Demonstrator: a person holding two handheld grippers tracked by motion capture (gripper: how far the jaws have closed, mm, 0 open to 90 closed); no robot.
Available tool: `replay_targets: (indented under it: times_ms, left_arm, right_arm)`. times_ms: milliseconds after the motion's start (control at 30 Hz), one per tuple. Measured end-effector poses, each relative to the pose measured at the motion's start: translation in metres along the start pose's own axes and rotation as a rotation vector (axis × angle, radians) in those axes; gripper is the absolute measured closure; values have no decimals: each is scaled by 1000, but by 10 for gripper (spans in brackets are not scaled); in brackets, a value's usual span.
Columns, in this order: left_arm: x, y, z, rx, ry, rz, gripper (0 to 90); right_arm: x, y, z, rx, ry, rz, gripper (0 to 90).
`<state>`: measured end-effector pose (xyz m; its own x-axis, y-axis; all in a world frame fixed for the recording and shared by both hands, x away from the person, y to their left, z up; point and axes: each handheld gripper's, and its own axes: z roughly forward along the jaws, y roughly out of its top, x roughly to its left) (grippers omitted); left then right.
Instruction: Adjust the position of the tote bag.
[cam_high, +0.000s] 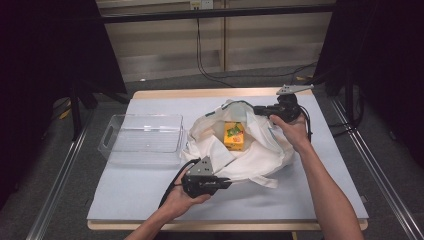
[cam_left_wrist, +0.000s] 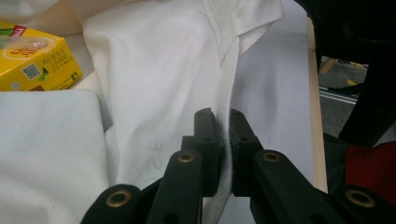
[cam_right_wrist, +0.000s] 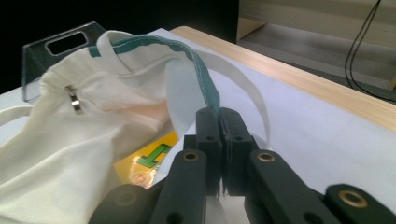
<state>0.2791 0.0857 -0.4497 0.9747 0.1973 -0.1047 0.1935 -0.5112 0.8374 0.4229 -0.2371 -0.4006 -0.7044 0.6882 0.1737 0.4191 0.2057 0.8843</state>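
Both hand-held grippers, left (cam_high: 226, 184) and right (cam_high: 256, 109), pinch opposite rims of your white cloth tote bag (cam_high: 260, 150) mid-surface, yellow drink carton (cam_high: 234, 136) inside; next, likely spread the mouth wider.

Both grippers black: left gripper (cam_high: 223, 183) and right gripper (cam_high: 260, 110) had brass-ringed screws on jaws, grey three-cornered plates, black cables. Forearms bare, no sleeves.

Bag (cam_high: 260, 150): white matt woven cloth. Carton (cam_high: 234, 136): glossy yellow printed card. Bin (cam_high: 142, 137): clear smooth plastic.
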Motion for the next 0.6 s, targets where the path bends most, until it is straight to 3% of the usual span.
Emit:
replay_targets:
  times_ms: [300, 500, 600]
  left_arm:
    - [-1, 2, 1, 10, -7, -12, 851]
    - [0, 8, -2, 20, -21, 0, 853]
    - [-1, 12, -4, 12, -32, 0, 857]
  right_arm:
    - [-18, -7, 8, 70, -76, 18, 871]
    - [-24, -8, 10, 70, -96, 10, 872]
    - [-32, -6, 12, 97, -119, 10, 872]
